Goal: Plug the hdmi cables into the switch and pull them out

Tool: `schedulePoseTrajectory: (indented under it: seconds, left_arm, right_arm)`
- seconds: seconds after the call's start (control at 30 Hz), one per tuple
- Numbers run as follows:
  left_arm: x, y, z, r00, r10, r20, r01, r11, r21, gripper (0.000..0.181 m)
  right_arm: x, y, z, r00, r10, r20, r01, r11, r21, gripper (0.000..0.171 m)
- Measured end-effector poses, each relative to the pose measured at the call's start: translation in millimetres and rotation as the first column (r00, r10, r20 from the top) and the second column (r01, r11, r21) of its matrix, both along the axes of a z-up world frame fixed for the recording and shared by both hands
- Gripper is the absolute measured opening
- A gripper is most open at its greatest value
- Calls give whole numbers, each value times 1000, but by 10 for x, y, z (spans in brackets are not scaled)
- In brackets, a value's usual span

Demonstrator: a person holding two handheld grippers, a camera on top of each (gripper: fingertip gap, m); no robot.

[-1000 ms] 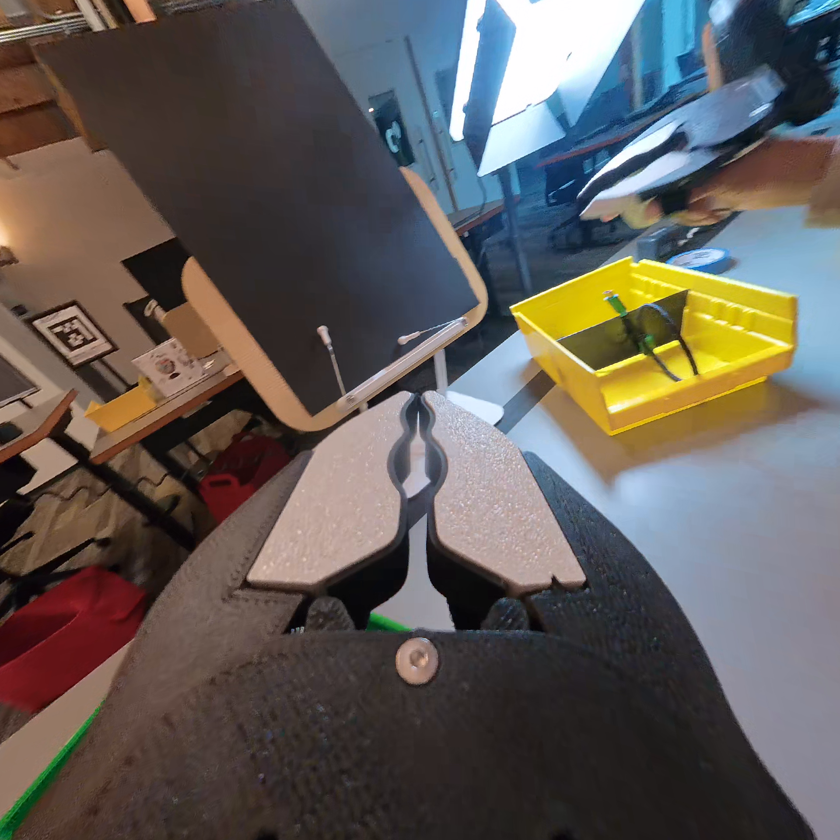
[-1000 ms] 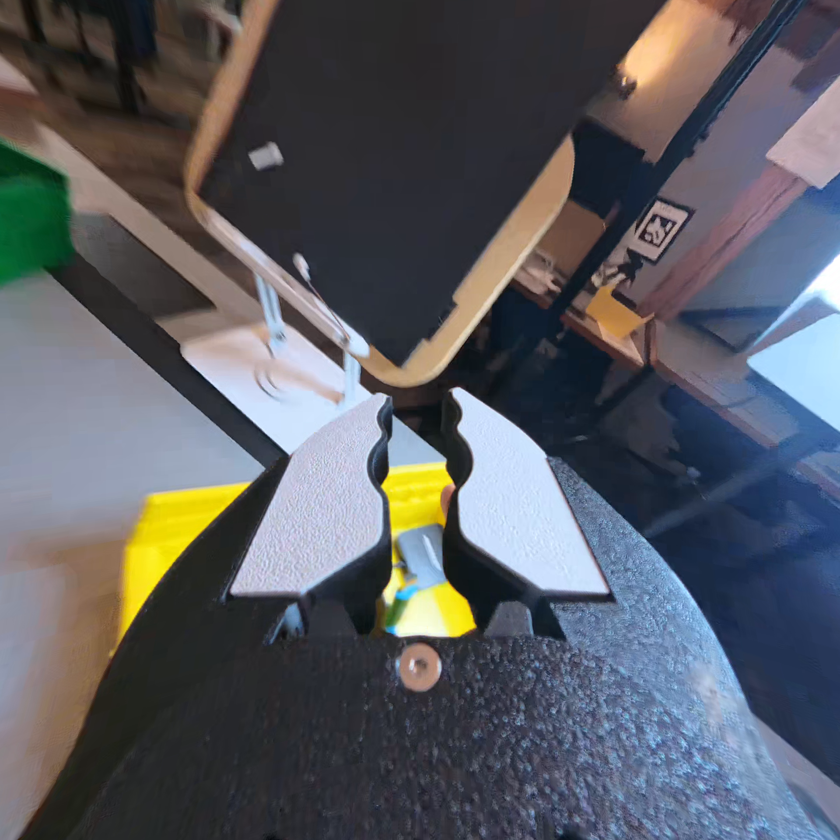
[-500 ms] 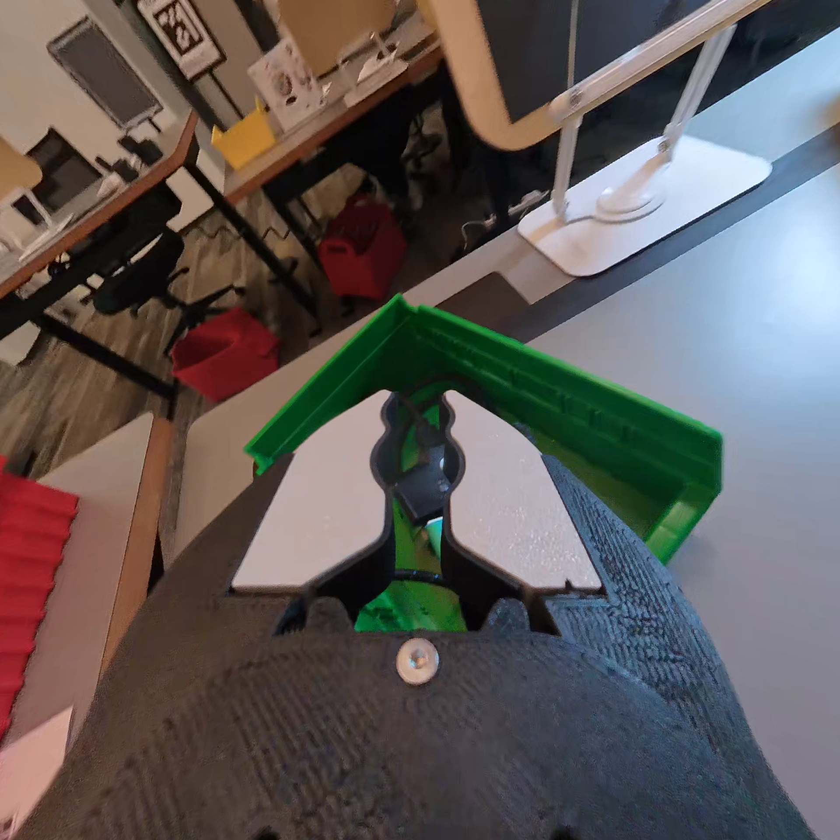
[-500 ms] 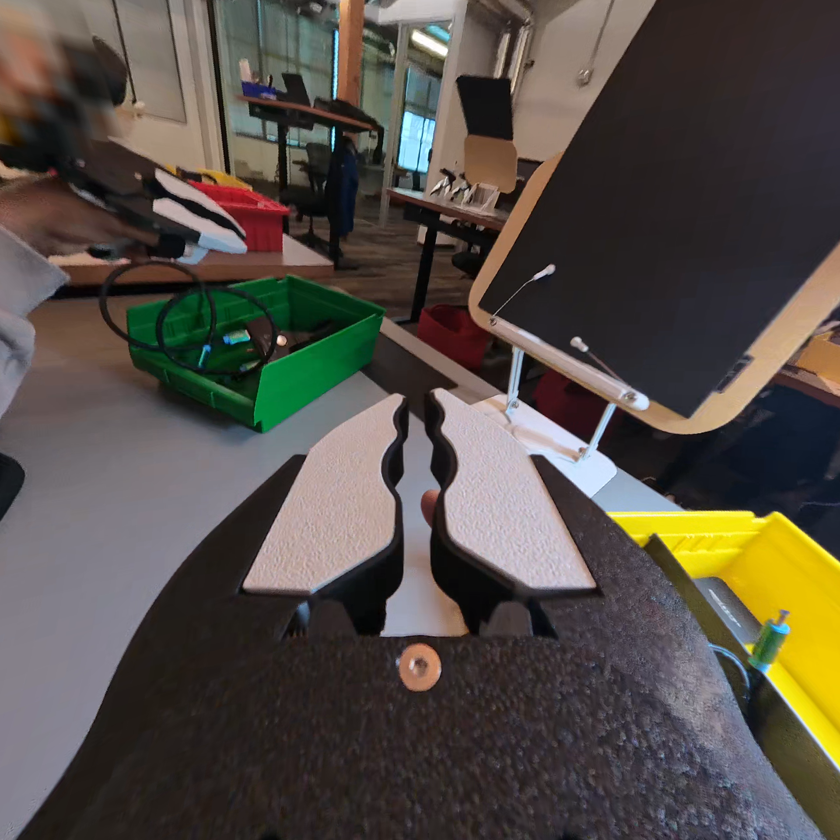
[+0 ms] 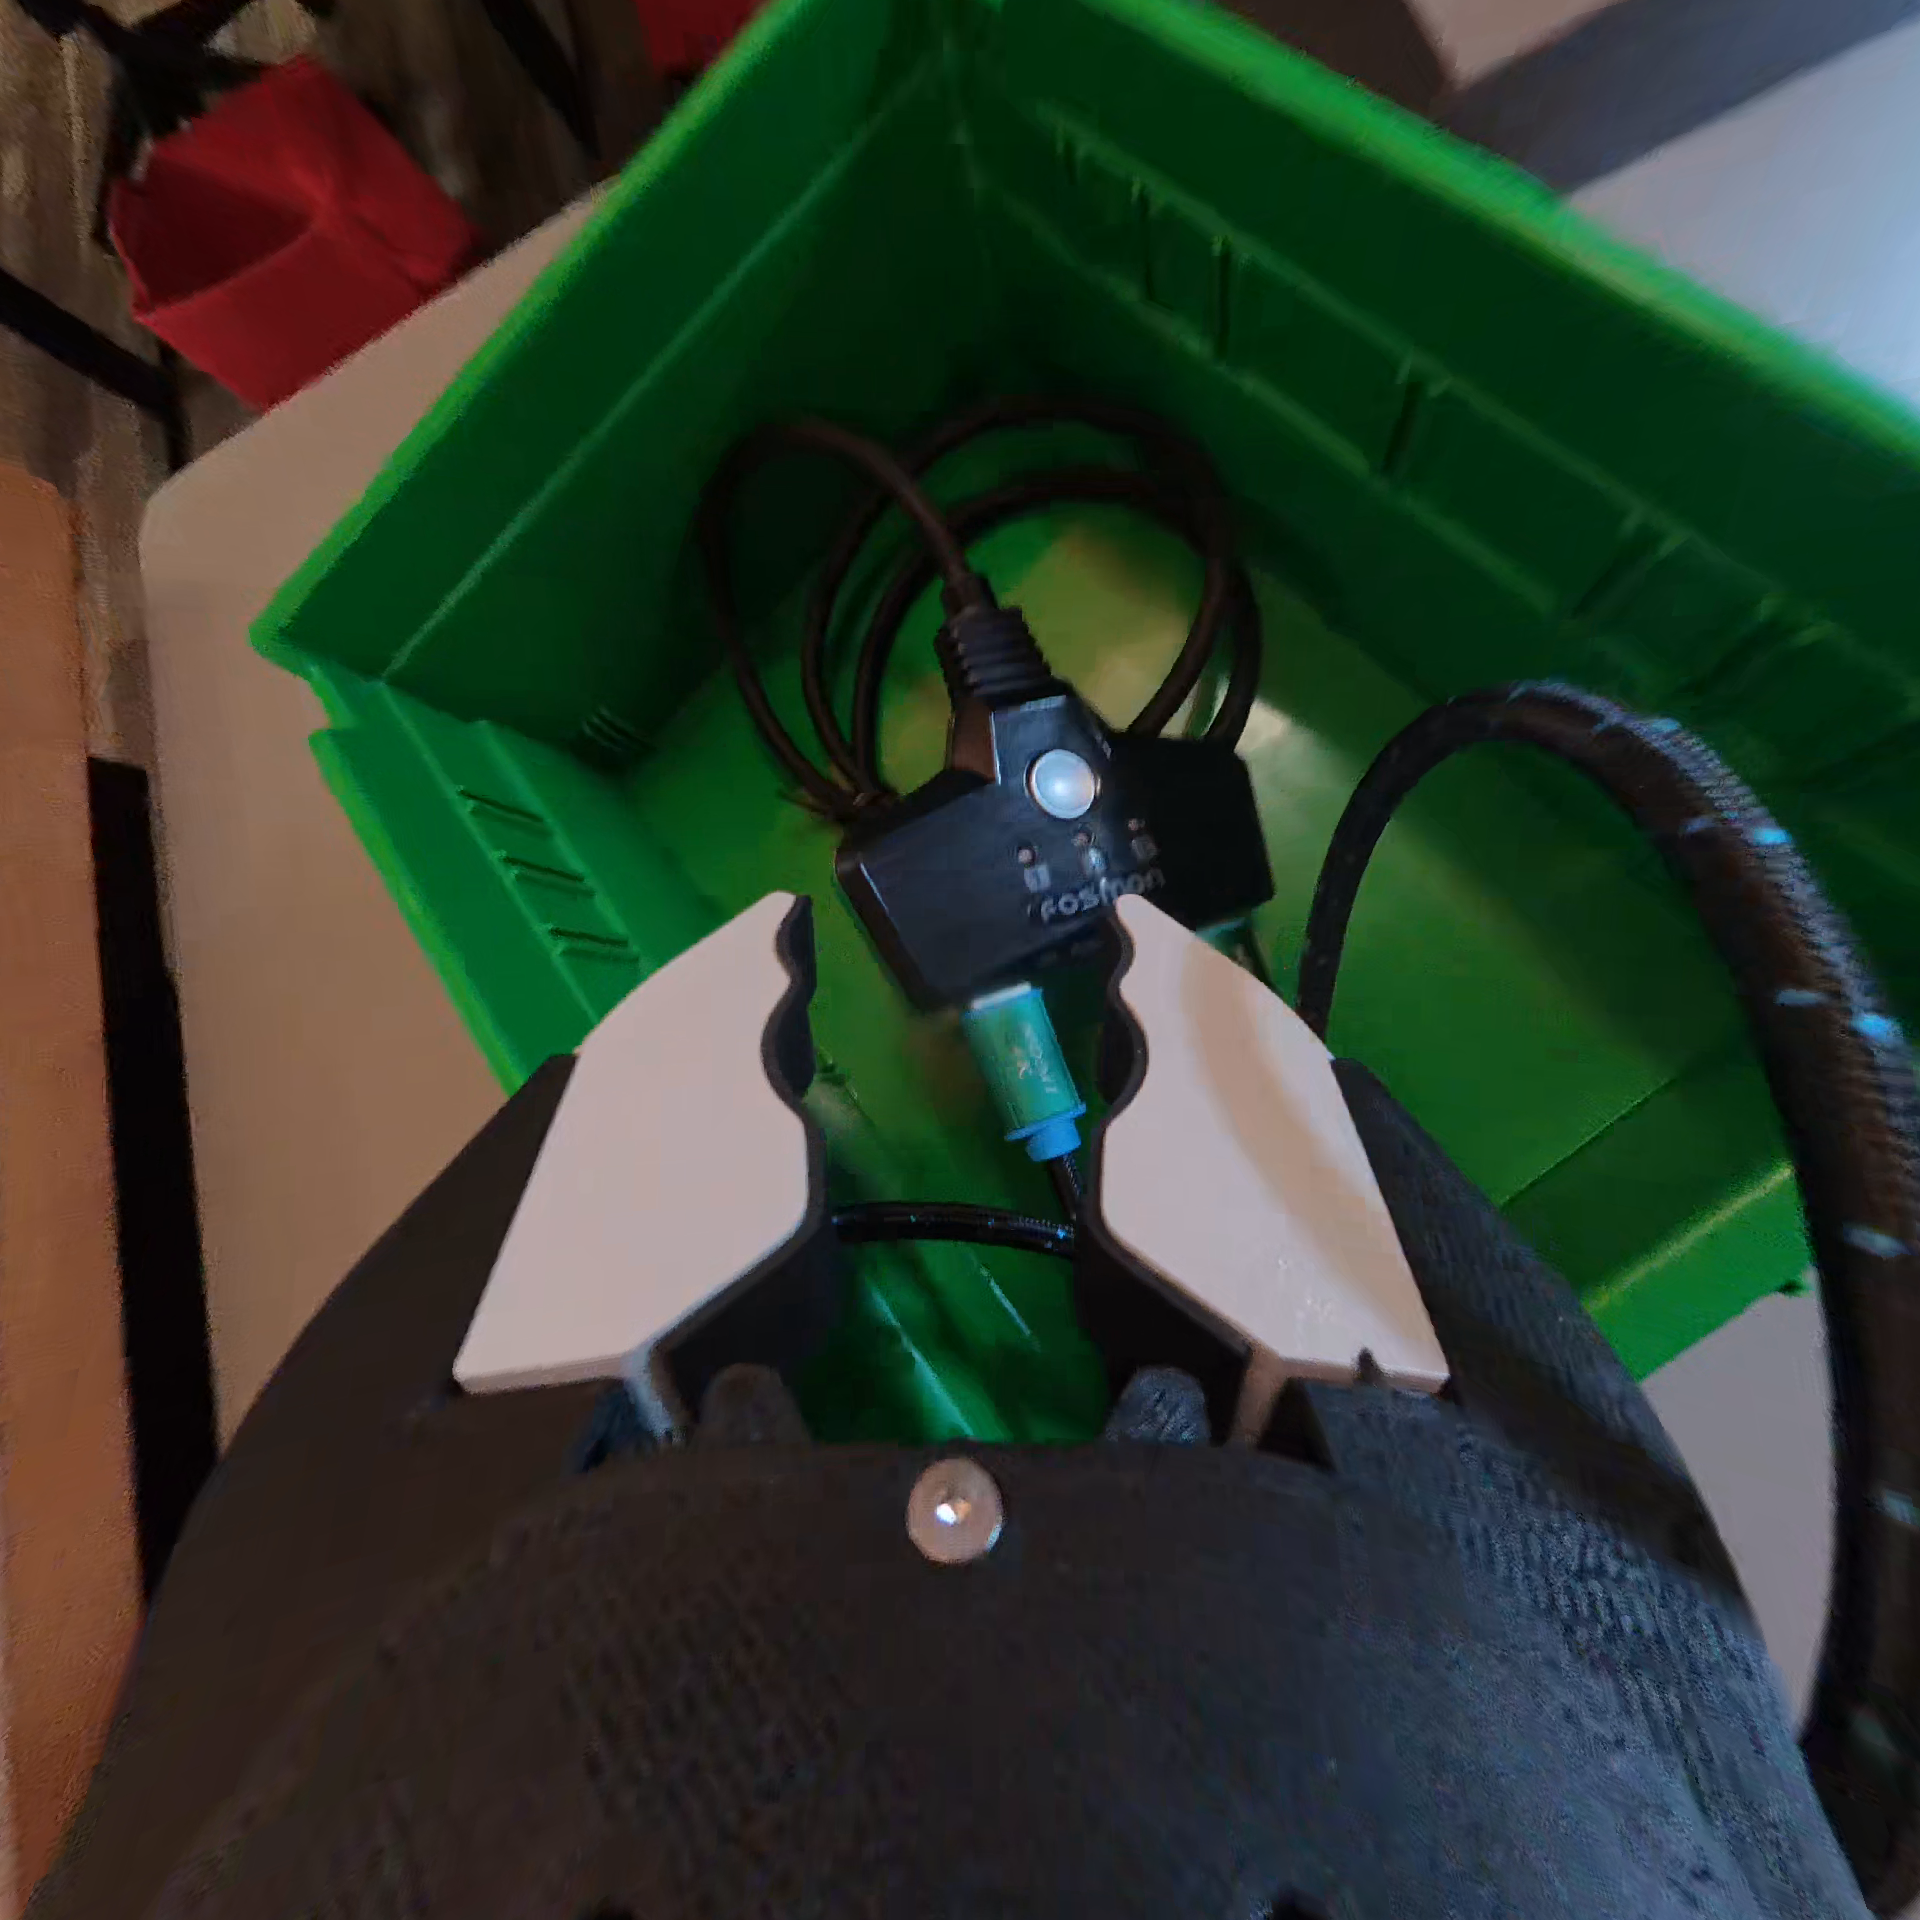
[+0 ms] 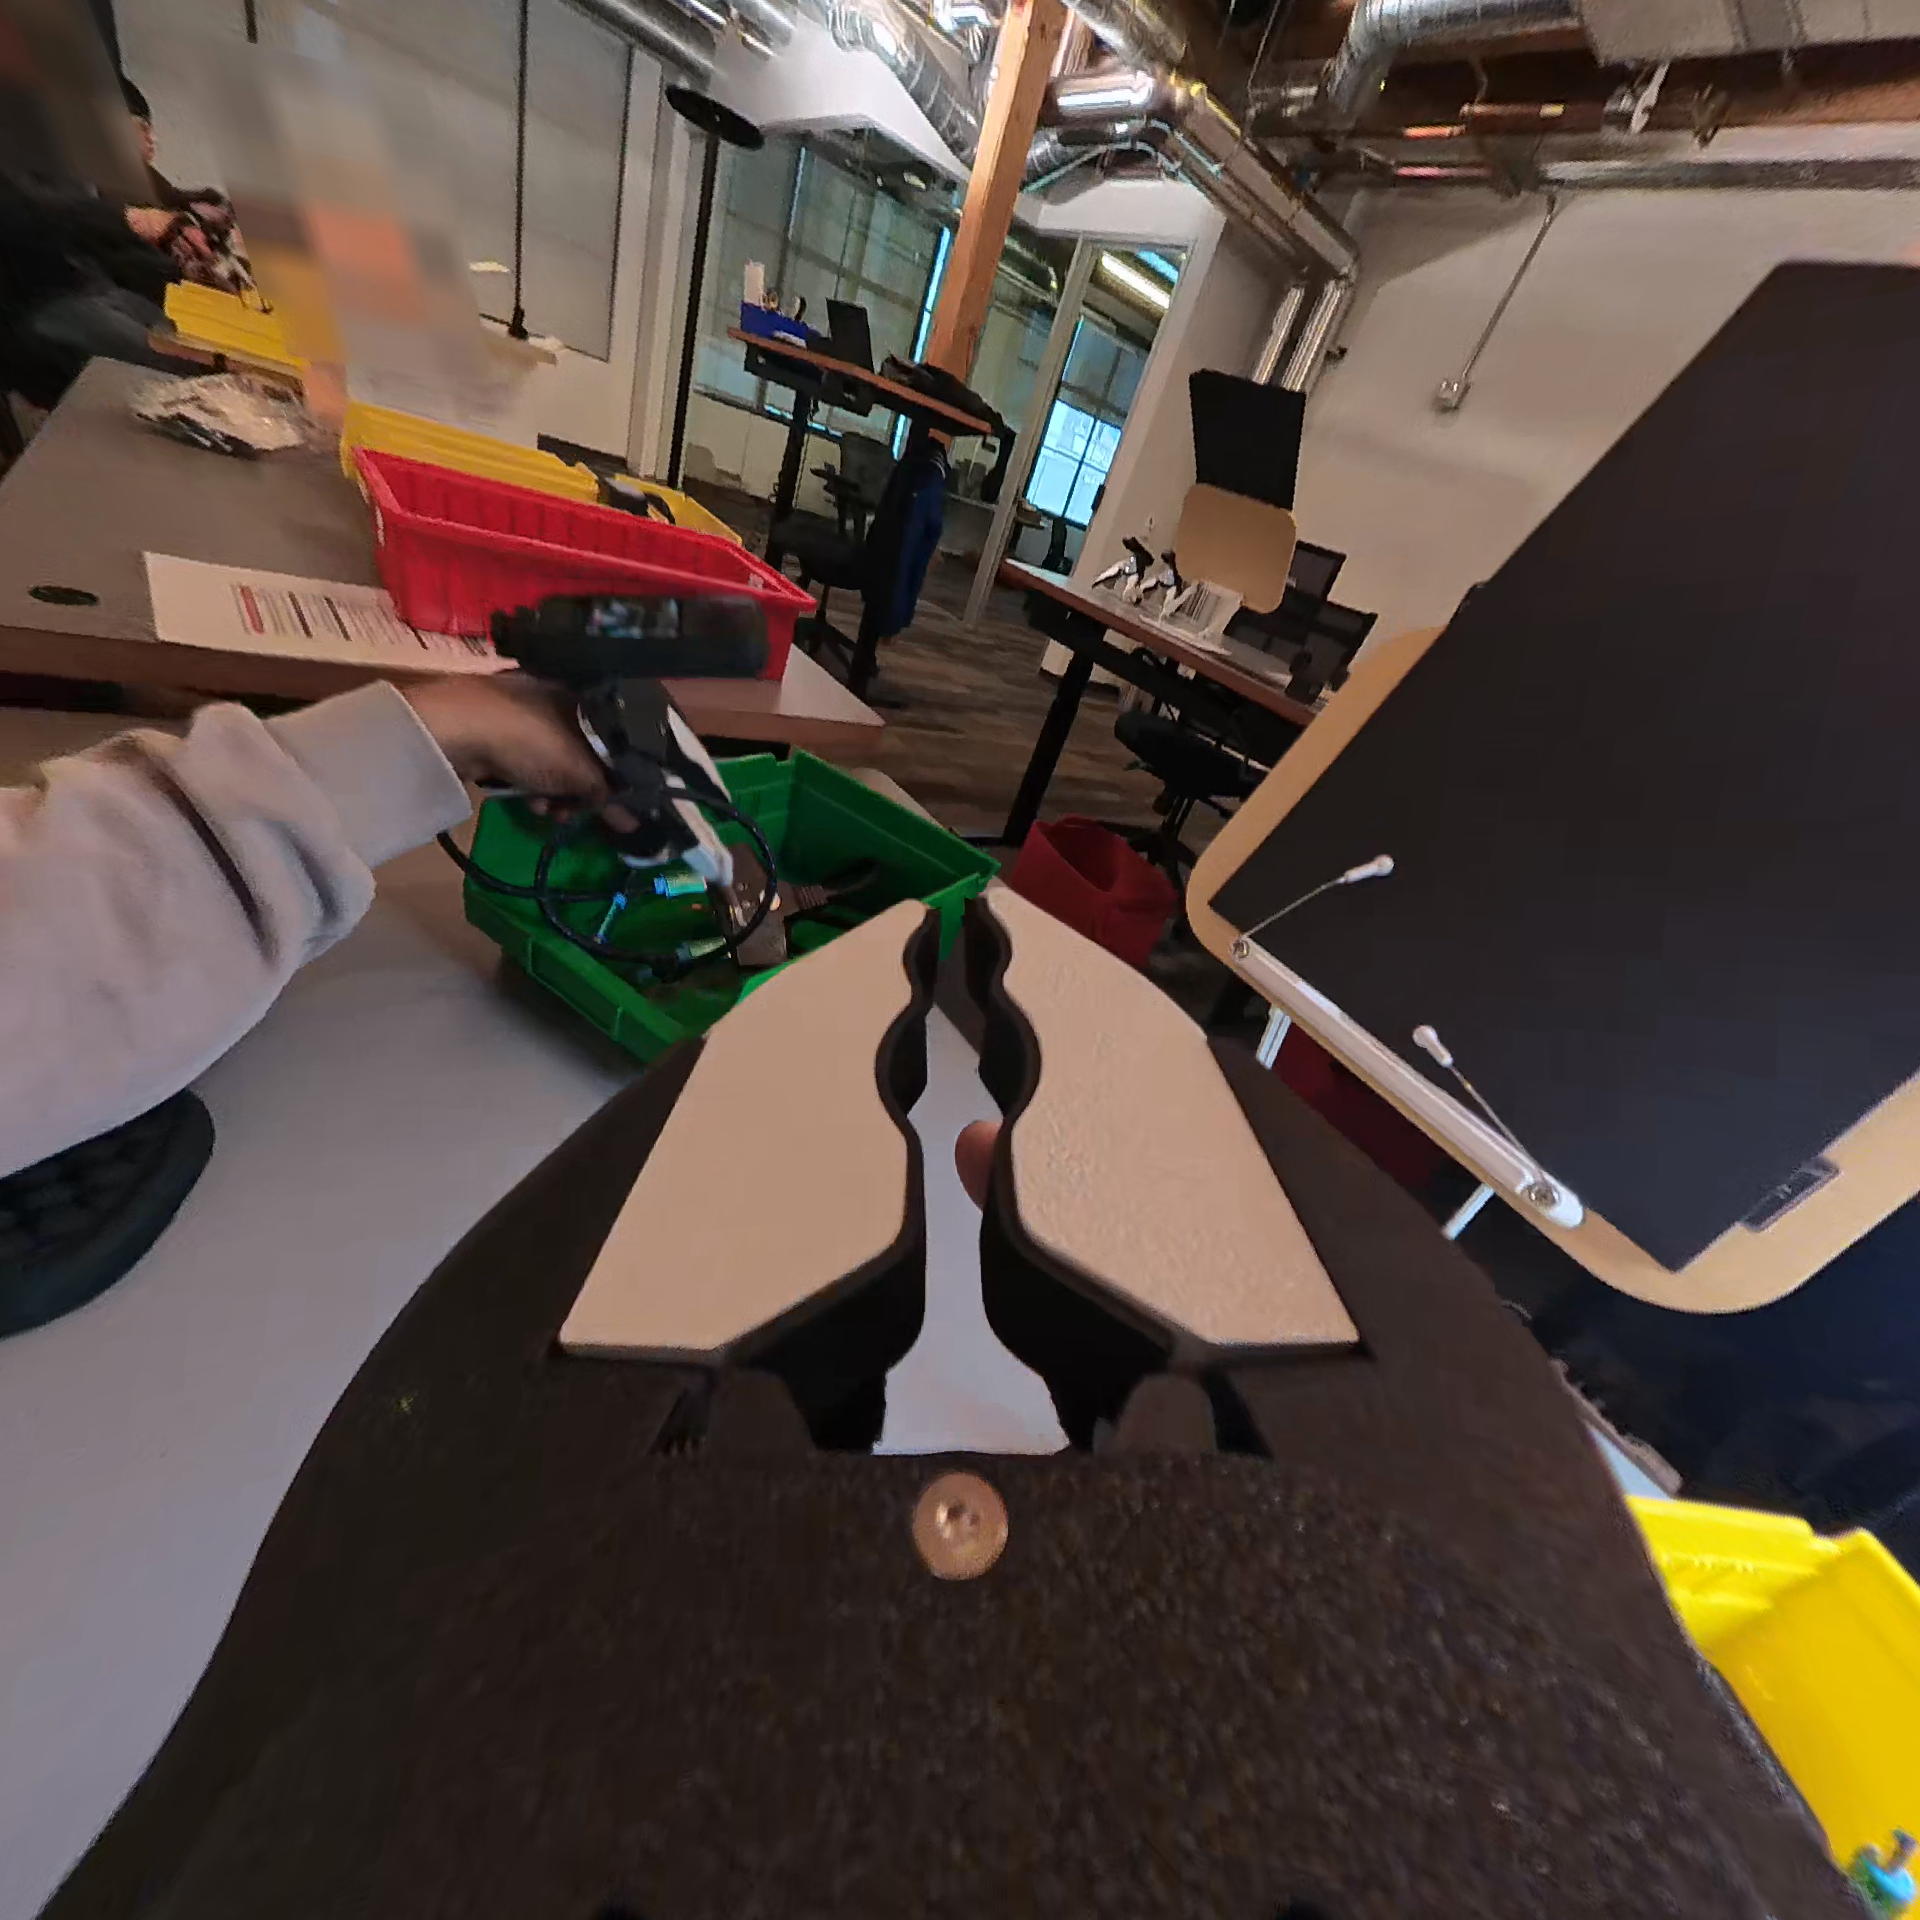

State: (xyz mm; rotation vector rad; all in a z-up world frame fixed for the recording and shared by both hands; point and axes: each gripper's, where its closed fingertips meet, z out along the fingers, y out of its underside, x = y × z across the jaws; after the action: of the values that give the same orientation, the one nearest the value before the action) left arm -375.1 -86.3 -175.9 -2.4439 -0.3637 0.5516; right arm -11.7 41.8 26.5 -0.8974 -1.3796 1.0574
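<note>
Change: since half a second ago the left claw (image 5: 956, 914) is dropping closer over the green bin (image 5: 1299, 343), and its jaws are spreading wider; the right claw (image 6: 951, 920) is drifting only slightly.
Left claw: its jaws are standing well apart, gripping nothing, and hovering just above the bin's contents.
Right claw: its jaws are sitting almost together with a thin gap at the tips, holding nothing, and hanging over the grey worktop (image 6: 343, 1143) well away from the bin.
Switch: the black switch (image 5: 1049, 862) is lying on the bin floor, straight ahead of the left claw's tips, with its own thin black lead (image 5: 790, 582) coiling behind it.
Cable: a teal plug (image 5: 1023, 1070) is sitting in the switch's near edge, its long axis running toward the claw and lying between the jaws, nearer the right one; its braided cable (image 5: 1756, 935) is looping out to the right.
Nearer hand: the left one, by far.
Likely step: closing on the teal plug, probably for pulling it out.
</note>
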Motion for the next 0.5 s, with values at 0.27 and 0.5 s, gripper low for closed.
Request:
schedulePoseTrajectory:
  seconds: [0.27,0.5]
  left_arm:
    - [-41,-76,-335,992,49,-117,-85,943,-323,59]
    - [-83,-95,-480,984,30,-177,-107,888,-447,60]
  right_arm:
    - [-87,-101,250,998,26,-60,-27,999,-21,4]
    - [10,69,248,998,13,-59,-17,997,-69,3]
